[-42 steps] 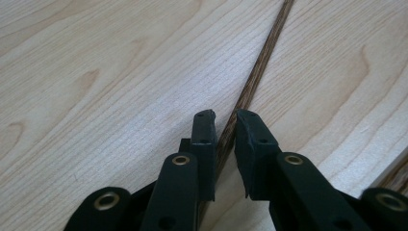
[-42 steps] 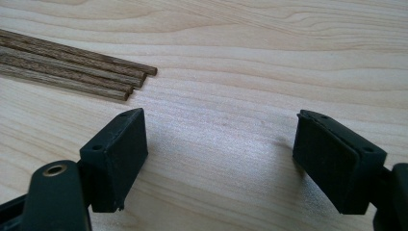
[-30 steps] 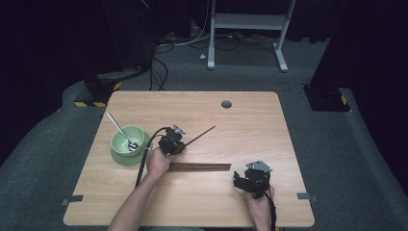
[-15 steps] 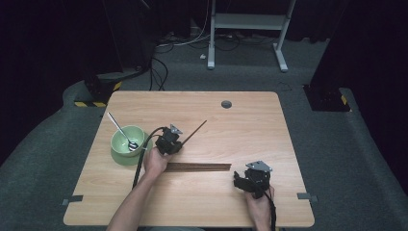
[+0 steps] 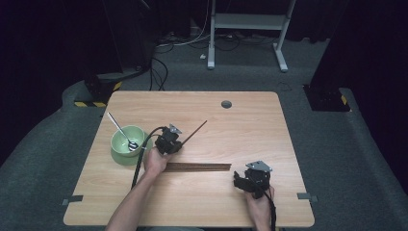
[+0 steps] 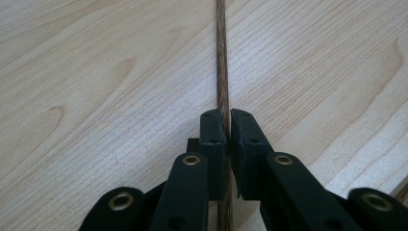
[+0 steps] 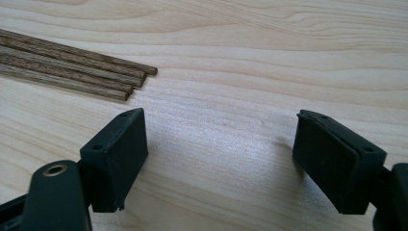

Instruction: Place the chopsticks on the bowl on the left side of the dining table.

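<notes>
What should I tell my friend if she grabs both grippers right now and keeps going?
Left gripper: shut on one chopstick, which angles away past the jaws over the table.
Right gripper: open, holding nothing, near the right end of the pile.
Pile of chopsticks: lies flat in the middle of the table, between the two hands.
Bowl: green, with a spoon in it, left of the left gripper.
Done: one chopstick gripped.
Left: probably put it where it belongs, then take the rest from the pile.
</notes>
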Tool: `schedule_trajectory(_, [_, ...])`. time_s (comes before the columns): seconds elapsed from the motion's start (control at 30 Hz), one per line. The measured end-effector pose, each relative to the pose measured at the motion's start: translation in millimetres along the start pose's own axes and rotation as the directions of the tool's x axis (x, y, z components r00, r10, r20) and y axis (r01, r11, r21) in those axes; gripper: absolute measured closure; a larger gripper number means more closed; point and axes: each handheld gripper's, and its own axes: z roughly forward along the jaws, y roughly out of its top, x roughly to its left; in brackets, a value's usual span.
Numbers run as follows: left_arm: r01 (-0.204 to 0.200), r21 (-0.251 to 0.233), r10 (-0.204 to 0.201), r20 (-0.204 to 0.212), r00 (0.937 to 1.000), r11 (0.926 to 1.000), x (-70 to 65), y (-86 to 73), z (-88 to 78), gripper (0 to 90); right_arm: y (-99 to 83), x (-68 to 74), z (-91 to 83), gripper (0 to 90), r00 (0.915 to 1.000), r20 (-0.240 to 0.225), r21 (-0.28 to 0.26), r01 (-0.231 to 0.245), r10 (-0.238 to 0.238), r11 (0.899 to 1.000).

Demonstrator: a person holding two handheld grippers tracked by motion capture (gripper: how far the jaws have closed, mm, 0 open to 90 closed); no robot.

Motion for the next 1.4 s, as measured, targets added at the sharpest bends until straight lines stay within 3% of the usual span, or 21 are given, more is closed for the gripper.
schedule_trajectory(0.27, [-0.025, -0.004, 0.025, 0.003, 0.9997, 0.9997, -4.8, -0.1, -1.5, 83.8, 0.0, 0.0, 0.0, 18.9, 1.0, 0.0, 0.0, 0.0, 0.0, 1.0])
schedule_trajectory(1.13, [-0.018, -0.054, 0.02, 0.028, 0.9994, 0.9984, -4.5, 3.3, -17.1, 84.2, 0.0, 0.1, -0.1, 19.4, 1.0, -0.002, -0.001, 0.001, -0.001, 1.0])
schedule_trajectory(1.4, [-0.038, -0.069, 0.04, 0.029, 0.9988, 0.9969, -8.1, 4.0, -23.5, 84.2, 0.0, 0.1, -0.2, 19.4, 1.0, -0.002, -0.001, 0.001, -0.001, 1.0])
